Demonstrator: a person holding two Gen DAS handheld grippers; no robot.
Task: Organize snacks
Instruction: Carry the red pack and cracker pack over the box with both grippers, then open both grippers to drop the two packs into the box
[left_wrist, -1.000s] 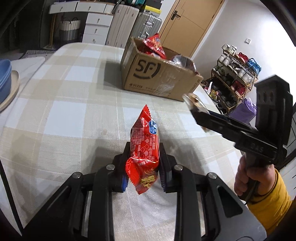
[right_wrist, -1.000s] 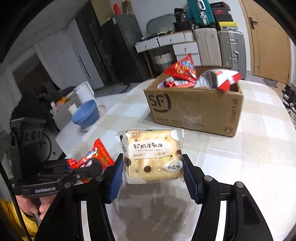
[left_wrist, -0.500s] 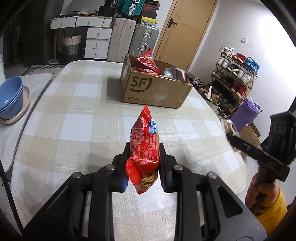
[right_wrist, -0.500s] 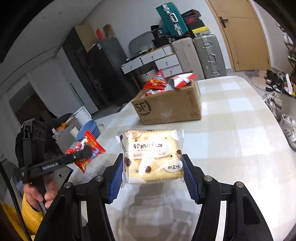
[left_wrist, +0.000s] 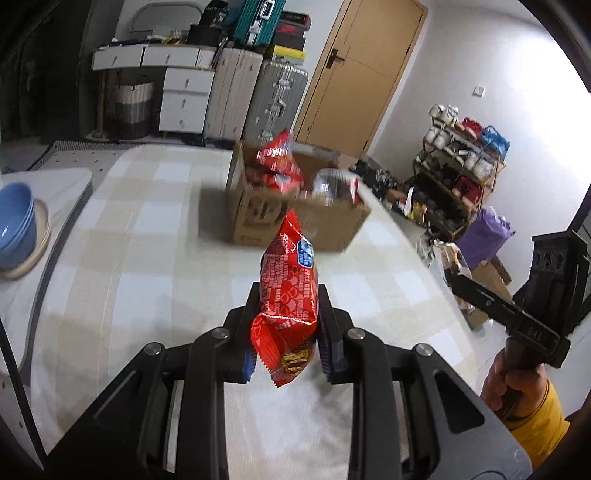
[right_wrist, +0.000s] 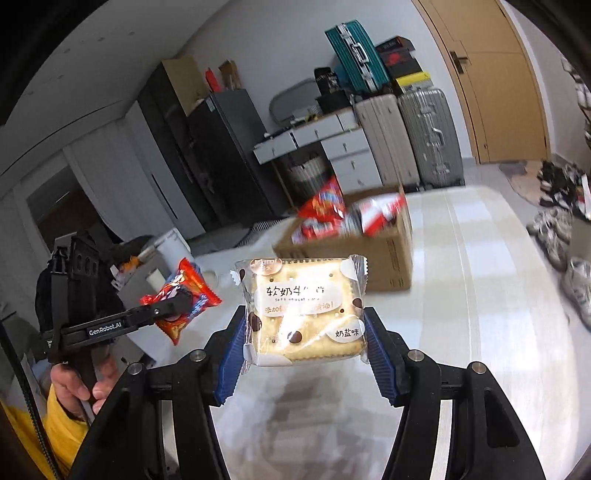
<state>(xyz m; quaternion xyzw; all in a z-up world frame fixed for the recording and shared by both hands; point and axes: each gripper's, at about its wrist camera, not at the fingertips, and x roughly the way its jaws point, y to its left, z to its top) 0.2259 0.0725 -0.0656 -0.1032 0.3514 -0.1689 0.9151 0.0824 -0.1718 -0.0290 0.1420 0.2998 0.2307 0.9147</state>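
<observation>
My left gripper (left_wrist: 286, 325) is shut on a red snack packet (left_wrist: 288, 295) and holds it upright, high above the checked tablecloth (left_wrist: 147, 258). My right gripper (right_wrist: 304, 332) is shut on a clear-wrapped square cracker pack (right_wrist: 303, 310), also held high above the table. A brown SF cardboard box (left_wrist: 295, 218) with several red snack bags in it stands at the far middle of the table; it also shows in the right wrist view (right_wrist: 369, 251). The left gripper with its red packet (right_wrist: 181, 295) shows at the left of the right wrist view.
Blue bowls (left_wrist: 14, 225) sit on a side surface at the left. Suitcases (left_wrist: 258, 92), white drawers (left_wrist: 184, 99) and a wooden door (left_wrist: 362, 74) are behind the table. A shoe rack (left_wrist: 458, 173) and a purple bag (left_wrist: 484, 236) stand to the right.
Both grippers have risen and drawn back from the box, still holding their snacks. The box now looks smaller and farther away.
</observation>
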